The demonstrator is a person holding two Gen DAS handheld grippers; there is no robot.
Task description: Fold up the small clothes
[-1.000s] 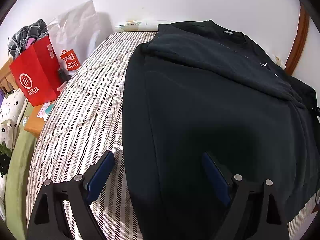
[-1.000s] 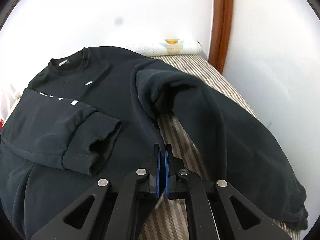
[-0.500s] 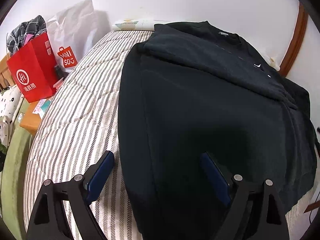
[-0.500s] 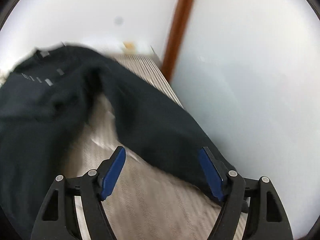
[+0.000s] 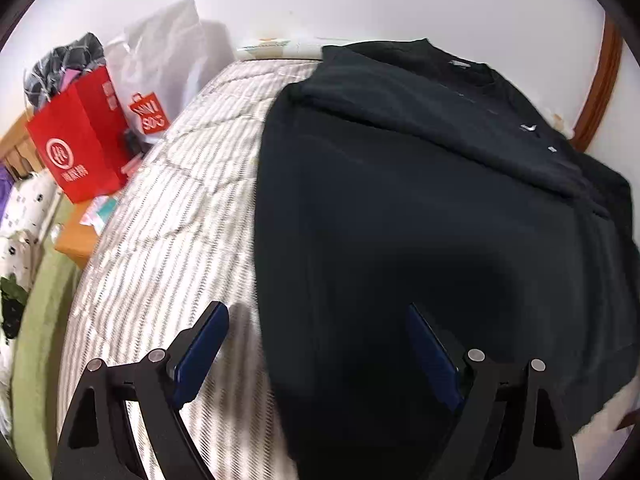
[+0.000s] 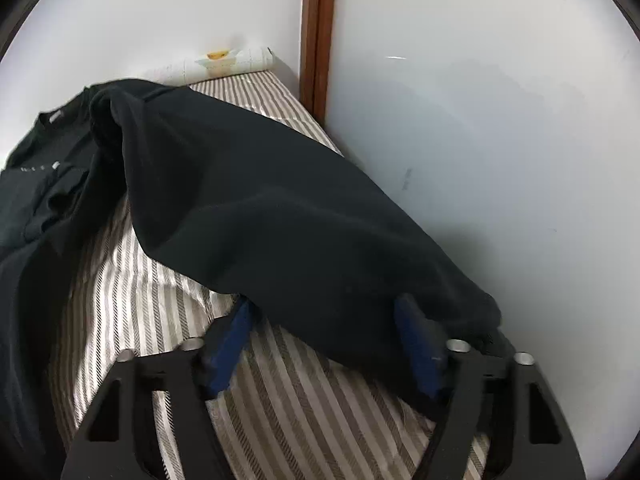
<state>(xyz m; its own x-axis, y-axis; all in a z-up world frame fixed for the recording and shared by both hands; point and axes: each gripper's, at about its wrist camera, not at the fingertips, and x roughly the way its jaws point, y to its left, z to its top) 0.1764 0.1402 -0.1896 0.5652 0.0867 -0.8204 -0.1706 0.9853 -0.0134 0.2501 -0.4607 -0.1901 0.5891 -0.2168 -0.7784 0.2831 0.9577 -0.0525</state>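
Sweatshirt (image 5: pixel 420 220), black, lies spread on the striped bed (image 5: pixel 168 232); its outstretched sleeve (image 6: pixel 280 216) runs long from the collar toward the white wall, cuff end nearest the right hand-held gripper (image 6: pixel 324 340), whose jaws are closing around that cuff, not yet pressing. Left hand-held gripper (image 5: pixel 316 348) hangs wide open over the sweatshirt's side edge, holding nothing

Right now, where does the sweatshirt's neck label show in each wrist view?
Left wrist view: neck label sits upper right, inside the black sweatshirt's collar.
Right wrist view: the label sits far left, upper half, at the collar.
Shared landmark: the brown wooden door frame, at the right edge on the left wrist, top centre on the right.
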